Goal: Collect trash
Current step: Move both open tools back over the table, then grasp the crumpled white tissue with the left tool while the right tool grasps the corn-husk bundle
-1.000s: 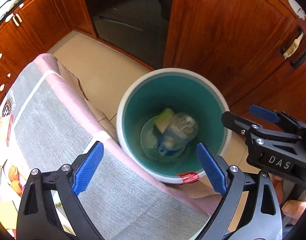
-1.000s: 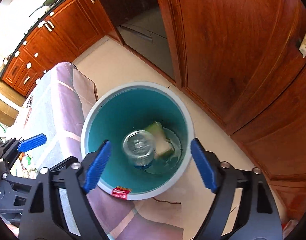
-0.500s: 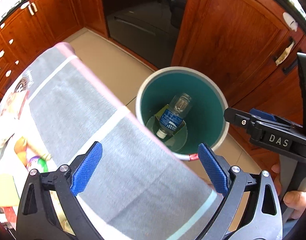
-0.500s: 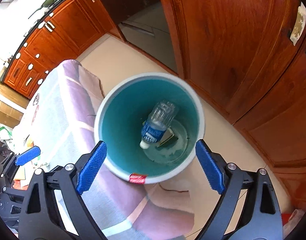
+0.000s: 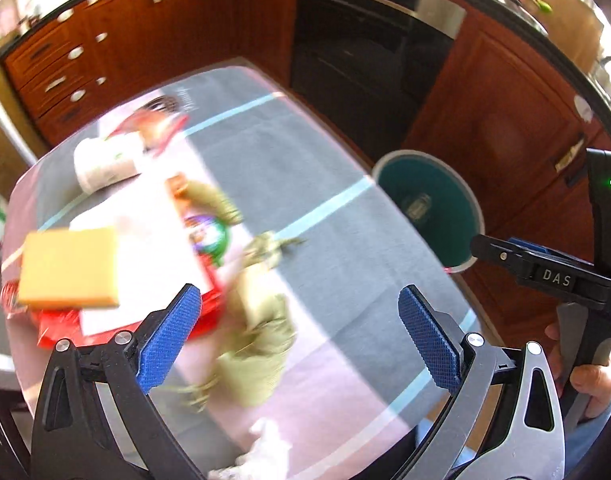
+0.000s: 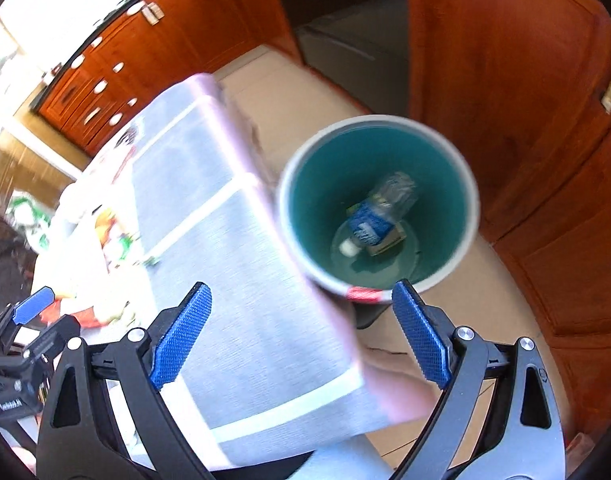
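Note:
A teal bin (image 6: pixel 305 216) with a pale rim stands on the floor beside the table; a clear plastic bottle (image 6: pixel 379 210) with a blue label lies in its bottom on a small box. In the left wrist view the bin (image 5: pixel 445 200) shows at the right. My left gripper (image 5: pixel 299 338) hangs open and empty over the cloth-covered table (image 5: pixel 325 280), just right of crumpled olive wrappers (image 5: pixel 257 340). A yellow sponge (image 5: pixel 69 268), white paper and a red packet lie at the left. My right gripper (image 6: pixel 301 334) is open and empty over the table's corner, short of the bin.
Wooden cabinets (image 5: pixel 505 120) and a dark oven (image 5: pixel 365 40) line the back. A white roll (image 5: pixel 101 164) lies at the table's far left, and white crumpled paper (image 5: pixel 261 448) near its front edge. A hand (image 5: pixel 593 380) holds the right gripper's handle at the right.
Both grippers have drawn back from the bin toward the table and risen. The bottle dropped and settled in the bin. The left view now takes in the table's litter.

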